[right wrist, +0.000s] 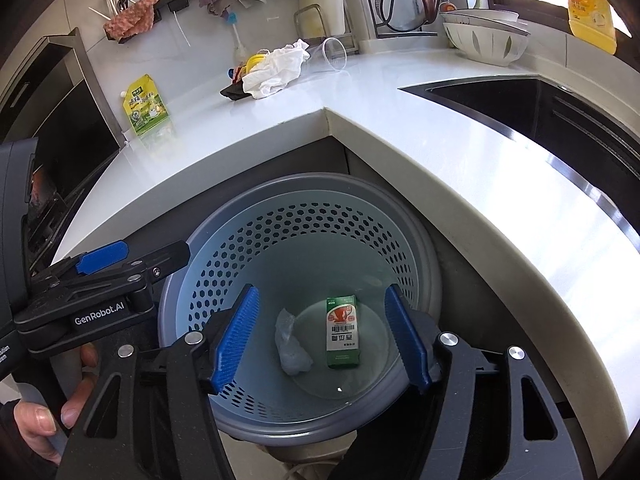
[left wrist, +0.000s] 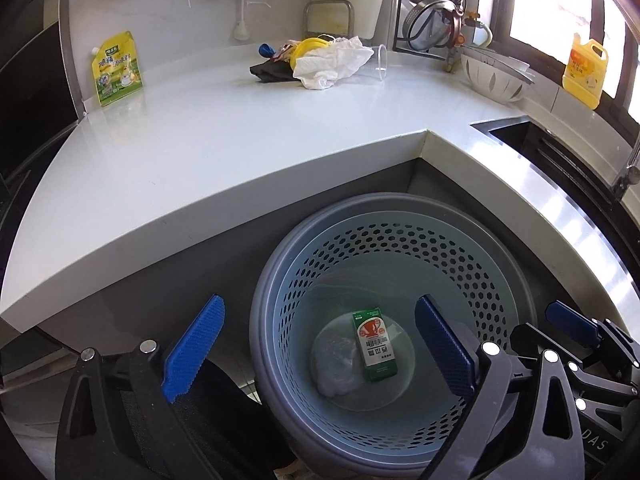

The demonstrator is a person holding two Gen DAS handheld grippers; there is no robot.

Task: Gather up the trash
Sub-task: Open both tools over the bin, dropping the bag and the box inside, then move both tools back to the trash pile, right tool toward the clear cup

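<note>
Glossy stone-like counter, matt plastic bin, ribbed gripper pads

The white countertop (right wrist: 400, 128) is smooth and glossy, mirroring the shiny printed plastic refill pouch (right wrist: 146, 105) that stands on it. The waste bin (left wrist: 448, 216) is matt grey plastic with a perforated pale-blue plastic liner; inside lie a glossy printed cardboard carton (right wrist: 341, 332) and a crumpled clear plastic film (right wrist: 292, 346). A wrinkled white paper towel (left wrist: 332, 62) lies against a clear plastic cup (left wrist: 380, 62). The sink (right wrist: 520, 92) rim is brushed metal. The right gripper (right wrist: 325, 338) has ribbed blue rubbery pads on matt black plastic arms with shiny metal pins.
</note>
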